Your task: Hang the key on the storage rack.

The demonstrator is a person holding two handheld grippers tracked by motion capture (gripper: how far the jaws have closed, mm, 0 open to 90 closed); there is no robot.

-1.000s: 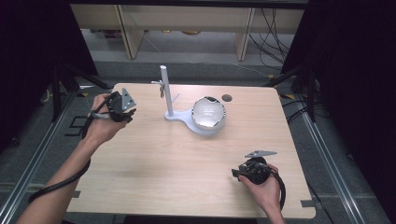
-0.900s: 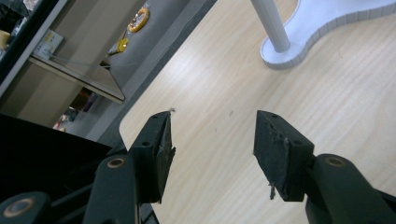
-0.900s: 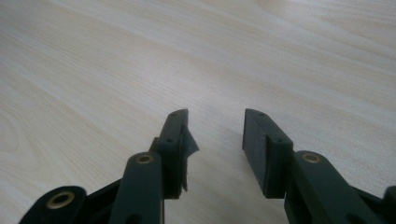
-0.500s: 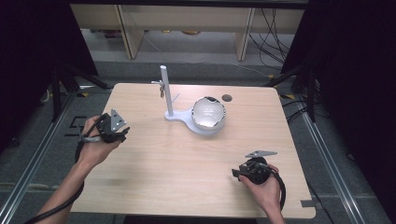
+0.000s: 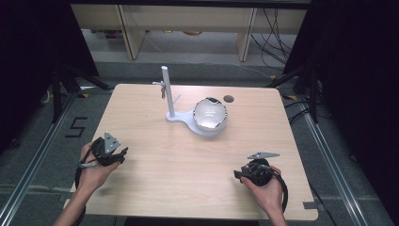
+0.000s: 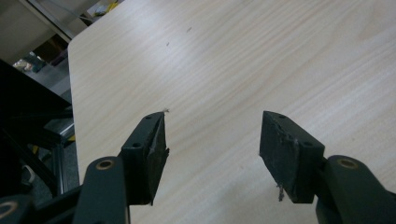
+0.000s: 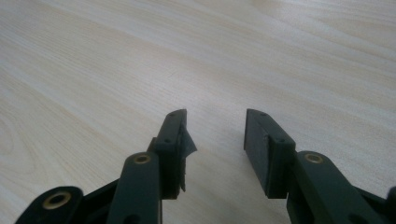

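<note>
A white stand [image 5: 168, 94] with an upright post rises from a white base at the table's far middle. A shiny silver-white dome [image 5: 210, 114] rests on that base. My left gripper [image 5: 121, 154] is held over the near left of the table, far from the stand. Its jaws stand open with only bare wood between them [image 6: 212, 140]. My right gripper [image 5: 237, 175] rests low at the near right. It is open too, with nothing between its jaws [image 7: 215, 135].
The light wooden table [image 5: 188, 160] has a small dark round spot [image 5: 228, 99] at the back, right of the dome. Dark floor and metal rails surround the table; shelving legs stand beyond its far edge.
My left gripper has pulled back from near the stand at the far left to the near left of the table. The right gripper has stayed put.
</note>
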